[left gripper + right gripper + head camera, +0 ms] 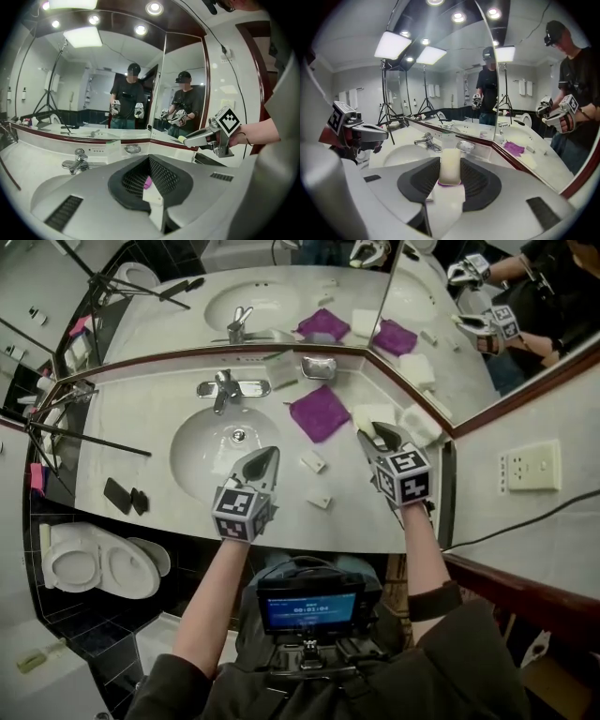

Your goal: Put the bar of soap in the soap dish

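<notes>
Cream bar of soap (450,165) is sitting pinched by its broad faces in the right gripper (450,177), probably light, hard and slippery. Soap dish (319,367) is lying farther left. Left gripper (149,179) is hanging closed, empty.

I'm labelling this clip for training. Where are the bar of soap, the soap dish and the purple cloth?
bar of soap (450,168): right gripper view, middle of its front face.
soap dish (319,367): head view, its bare middle.
purple cloth (319,412): head view, centre of the fabric.

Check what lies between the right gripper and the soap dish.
The purple cloth lies between the right gripper, holding the bar of soap, and the soap dish; the head view shows it.
</notes>
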`<state>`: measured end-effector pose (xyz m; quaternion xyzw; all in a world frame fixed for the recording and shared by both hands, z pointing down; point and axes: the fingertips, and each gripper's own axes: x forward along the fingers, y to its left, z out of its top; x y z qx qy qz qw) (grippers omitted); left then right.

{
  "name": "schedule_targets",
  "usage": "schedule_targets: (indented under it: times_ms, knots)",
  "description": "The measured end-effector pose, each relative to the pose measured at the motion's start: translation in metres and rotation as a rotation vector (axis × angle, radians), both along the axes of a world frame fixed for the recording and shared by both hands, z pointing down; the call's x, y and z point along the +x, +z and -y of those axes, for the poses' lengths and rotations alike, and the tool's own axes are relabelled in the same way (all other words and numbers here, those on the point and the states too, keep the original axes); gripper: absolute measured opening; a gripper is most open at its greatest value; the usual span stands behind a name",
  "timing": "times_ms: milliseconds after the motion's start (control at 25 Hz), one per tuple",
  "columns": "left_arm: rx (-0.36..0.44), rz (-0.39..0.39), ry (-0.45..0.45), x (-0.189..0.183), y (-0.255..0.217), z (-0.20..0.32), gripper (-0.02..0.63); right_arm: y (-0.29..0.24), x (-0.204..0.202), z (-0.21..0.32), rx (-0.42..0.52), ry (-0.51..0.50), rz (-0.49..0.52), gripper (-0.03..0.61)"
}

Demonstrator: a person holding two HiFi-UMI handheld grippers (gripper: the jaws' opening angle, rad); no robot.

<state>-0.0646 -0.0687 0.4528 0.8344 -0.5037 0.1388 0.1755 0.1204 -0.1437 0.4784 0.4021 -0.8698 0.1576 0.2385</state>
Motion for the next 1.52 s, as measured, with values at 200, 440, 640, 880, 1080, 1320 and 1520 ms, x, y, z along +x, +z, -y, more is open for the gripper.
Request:
schedule_targets:
  times_ms: [200,440,640,880,1080,1320,1520]
  knots:
    - [0.010,0.000,0.017,-0.001,-0.004,0.001,0.005,0.008,0.018,-0.015,-0.030,0.068,0.036,0.149]
    - [0.014,0.003,0.033,0.002,-0.006,0.004,0.005,0.008,0.033,-0.018,-0.028,0.092,0.030,0.149]
    - [0.017,0.005,0.043,0.006,-0.009,0.006,0.005,0.015,0.037,-0.022,-0.043,0.099,0.024,0.149]
    - [0.017,0.012,0.046,0.003,-0.012,0.005,0.005,0.066,0.042,-0.039,-0.138,0.107,-0.015,0.149]
    - [0.008,0.027,0.042,-0.001,-0.014,0.002,0.005,0.143,0.038,-0.064,-0.274,0.085,-0.090,0.149]
    - [0.006,0.049,0.066,0.001,-0.014,-0.002,0.005,0.211,0.040,-0.081,-0.400,0.111,-0.159,0.150]
    - [0.008,0.072,0.061,-0.004,-0.014,-0.003,0.005,0.234,0.036,-0.084,-0.430,0.138,-0.183,0.156]
